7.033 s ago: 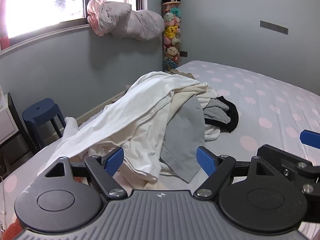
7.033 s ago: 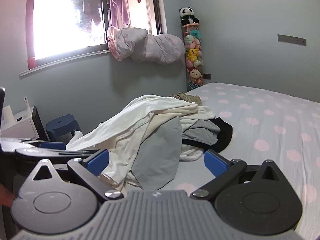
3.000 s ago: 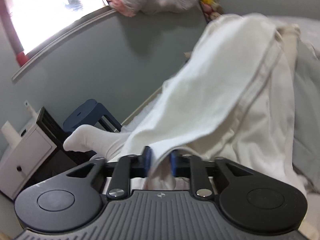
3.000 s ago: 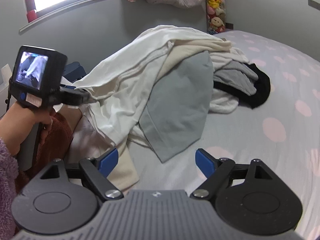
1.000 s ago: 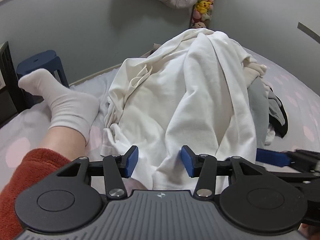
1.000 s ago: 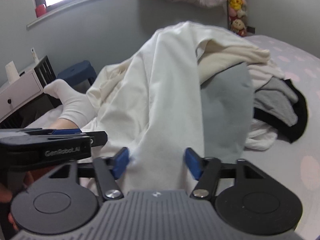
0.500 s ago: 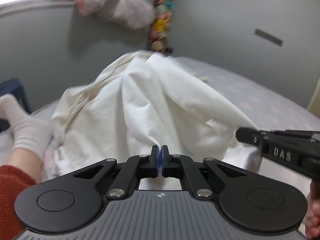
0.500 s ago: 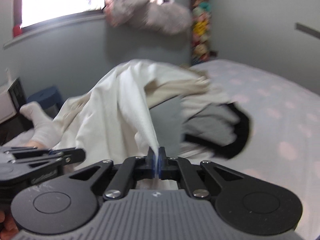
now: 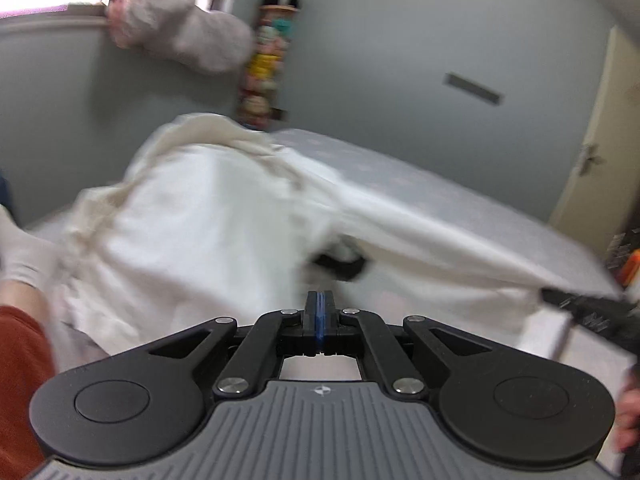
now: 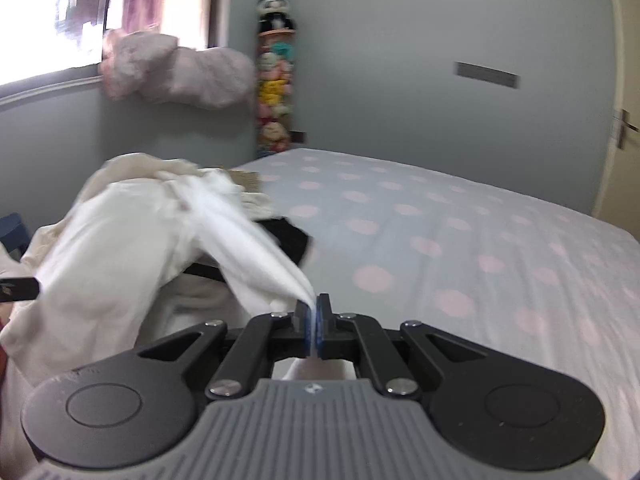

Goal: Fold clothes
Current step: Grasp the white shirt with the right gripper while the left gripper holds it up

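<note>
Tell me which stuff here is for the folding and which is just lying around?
For the folding: white garment, right gripper pinching it, left gripper shut, clothes pile, bed.

Lying around: stuffed toy column, bundle on the windowsill, door.

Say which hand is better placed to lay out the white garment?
Right: the right gripper pinches the white garment beside bare polka-dot bedsheet; the left gripper looks shut on nothing visible.

Soft matt white cloth garment [image 10: 120, 240]; matt black plastic claw [image 10: 313, 312]
</note>
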`<state>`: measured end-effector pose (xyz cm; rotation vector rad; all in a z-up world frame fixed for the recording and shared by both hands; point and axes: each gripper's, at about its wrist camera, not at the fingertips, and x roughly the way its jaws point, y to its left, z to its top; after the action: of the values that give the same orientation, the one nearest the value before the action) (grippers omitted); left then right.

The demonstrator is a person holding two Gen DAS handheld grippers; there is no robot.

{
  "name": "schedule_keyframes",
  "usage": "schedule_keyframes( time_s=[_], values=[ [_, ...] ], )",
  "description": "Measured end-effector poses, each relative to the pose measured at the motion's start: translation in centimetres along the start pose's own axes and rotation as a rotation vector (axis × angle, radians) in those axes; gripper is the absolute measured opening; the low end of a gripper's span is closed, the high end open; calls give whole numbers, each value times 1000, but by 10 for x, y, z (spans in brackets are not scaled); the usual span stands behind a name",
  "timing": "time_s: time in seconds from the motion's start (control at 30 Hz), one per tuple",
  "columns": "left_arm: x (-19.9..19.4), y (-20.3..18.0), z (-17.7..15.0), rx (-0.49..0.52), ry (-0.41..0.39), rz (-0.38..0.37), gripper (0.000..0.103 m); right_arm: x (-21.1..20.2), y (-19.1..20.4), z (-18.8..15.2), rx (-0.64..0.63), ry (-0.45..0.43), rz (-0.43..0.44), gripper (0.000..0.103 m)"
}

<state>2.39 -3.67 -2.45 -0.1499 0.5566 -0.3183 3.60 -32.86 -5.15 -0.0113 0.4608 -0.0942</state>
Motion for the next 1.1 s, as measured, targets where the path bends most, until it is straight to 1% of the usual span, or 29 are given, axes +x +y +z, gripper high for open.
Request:
schedule_keyframes(
  time_s=[0.07,0.1,0.2,0.3,0.4,0.5,0.53,0.6,0.67,0.73,0.83,0.9,0.93,1.03,1.1],
  values=[
    [-7,-14,-1,43,-9,-3,0,-12,-18,-6,39,2,-31,3],
    [-7,-17,0,43,-3,-17,0,-18,-27,-9,59,3,-46,3],
    [-3,-19,2,42,11,-25,0,-32,-44,-16,84,-6,-92,3],
    [0,-13,2,48,25,-4,0,-40,-56,-24,86,7,-125,3],
    [1,1,-1,48,48,39,0,-43,-65,-36,80,33,-166,3],
    [6,19,-3,36,76,82,0,-39,-78,-50,126,95,-168,3],
    [7,24,-4,29,85,95,0,-36,-77,-55,123,115,-169,3],
    [11,31,-8,26,102,118,0,-27,-71,-64,91,172,-146,3],
    [16,35,-12,33,122,135,0,-21,-66,-70,92,209,-108,4],
    [20,36,-17,40,138,153,2,-16,-60,-75,99,232,-75,8],
    [25,38,-22,47,154,163,5,-13,-52,-73,96,226,-55,17],
    [29,39,-25,52,164,167,6,-9,-47,-68,90,214,-45,37],
    [31,39,-26,55,169,170,6,-7,-44,-65,85,206,-38,40],
    [40,44,-26,66,181,182,10,1,-34,-53,65,178,-14,44],
    [45,49,-25,72,186,193,12,10,-25,-46,46,172,10,52]
  ],
)
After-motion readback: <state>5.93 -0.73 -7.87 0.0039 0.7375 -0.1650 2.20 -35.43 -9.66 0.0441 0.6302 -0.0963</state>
